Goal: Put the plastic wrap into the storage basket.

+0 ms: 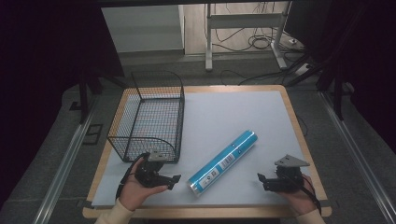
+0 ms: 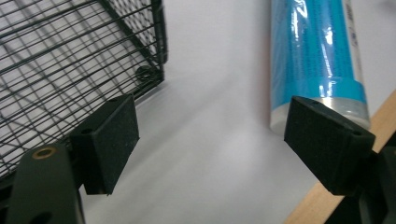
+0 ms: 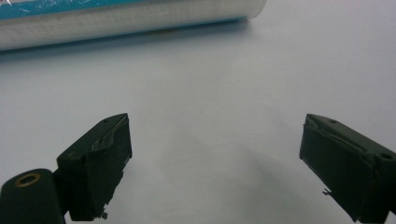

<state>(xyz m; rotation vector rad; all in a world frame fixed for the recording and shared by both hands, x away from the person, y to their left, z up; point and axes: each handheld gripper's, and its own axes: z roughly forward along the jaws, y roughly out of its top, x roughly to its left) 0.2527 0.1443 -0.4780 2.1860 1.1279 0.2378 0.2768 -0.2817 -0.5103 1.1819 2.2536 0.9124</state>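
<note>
Basket (image 1: 149, 116) stands at the far left of the counter (image 1: 233, 105), a black wire thing, open on top, nothing in it that I can make out. Just in front of its near wall the left claw (image 1: 173, 179) hovers with jaws wide and empty, pointing right toward the tube (image 1: 224, 161). That tube lies flat on the counter between the two claws, its long axis slanting from near-left to far-right, so its near end is just beside the left claw, which is the closer one. In the left gripper view the tube's end (image 2: 317, 65) sits just beyond the right-hand jaw. Farther right, the right claw (image 1: 262, 180) is also wide and empty, apart from the tube. Nothing lies between either claw and the tube.
</note>
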